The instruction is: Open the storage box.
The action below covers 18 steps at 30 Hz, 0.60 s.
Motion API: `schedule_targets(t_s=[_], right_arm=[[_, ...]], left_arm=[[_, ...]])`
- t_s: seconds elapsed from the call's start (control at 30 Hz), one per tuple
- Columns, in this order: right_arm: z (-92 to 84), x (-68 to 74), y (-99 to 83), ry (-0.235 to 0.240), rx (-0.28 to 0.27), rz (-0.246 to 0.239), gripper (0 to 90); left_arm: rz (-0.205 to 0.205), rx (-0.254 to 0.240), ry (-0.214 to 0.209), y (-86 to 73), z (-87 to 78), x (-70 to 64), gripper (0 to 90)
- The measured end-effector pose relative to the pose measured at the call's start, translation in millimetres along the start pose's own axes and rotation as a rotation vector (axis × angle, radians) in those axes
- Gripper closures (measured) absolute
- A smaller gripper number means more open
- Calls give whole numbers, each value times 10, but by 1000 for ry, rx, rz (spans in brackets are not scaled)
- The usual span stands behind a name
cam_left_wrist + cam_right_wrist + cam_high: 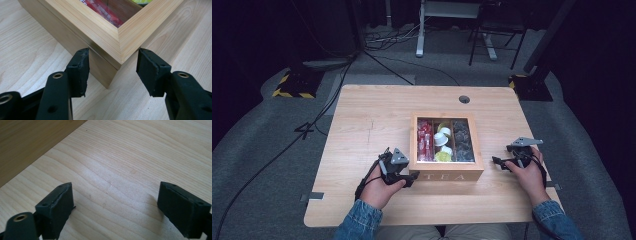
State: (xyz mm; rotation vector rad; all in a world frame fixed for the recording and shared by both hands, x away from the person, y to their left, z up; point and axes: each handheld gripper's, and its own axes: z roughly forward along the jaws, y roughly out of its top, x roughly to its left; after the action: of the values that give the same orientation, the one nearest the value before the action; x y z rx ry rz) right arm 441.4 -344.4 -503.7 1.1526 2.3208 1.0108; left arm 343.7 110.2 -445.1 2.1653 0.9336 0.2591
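A light wooden box (pixel 447 176) marked TEA sits at the middle of the table, with a clear-window lid. Under it are red packets (pixel 425 141), white and yellow pieces (pixel 443 142) and dark packets (pixel 462 140). My left gripper (pixel 412 177) is at the box's near left corner. In the left gripper view that corner (pixel 100 32) stands between the open jaws (pixel 112 70); the left pad (pixel 80 70) is close against the side wall and the right pad (pixel 150 72) stands off the front. My right gripper (pixel 498 162) rests open over bare table, right of the box (pixel 30 142).
The wooden table (pixel 372 115) has a round cable hole (pixel 464 99) near its far edge. Free surface lies left of, behind and in front of the box. Cables and stand feet (pixel 294 82) are on the grey floor beyond.
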Motion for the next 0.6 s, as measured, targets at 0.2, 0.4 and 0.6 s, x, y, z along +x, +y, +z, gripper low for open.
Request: schedule_targets(t_s=[0.2,0.4,0.6], right_arm=[[-21,39,-7,-3,-6,6,197],[-131,174,76,79,26,-19,288],[-431,455,249,243,20,-85,364]], left_arm=[[7,12,-5,-2,-20,1,489],[26,56,8,7,-11,-9,530],[22,65,6,31,-29,-5,536]])
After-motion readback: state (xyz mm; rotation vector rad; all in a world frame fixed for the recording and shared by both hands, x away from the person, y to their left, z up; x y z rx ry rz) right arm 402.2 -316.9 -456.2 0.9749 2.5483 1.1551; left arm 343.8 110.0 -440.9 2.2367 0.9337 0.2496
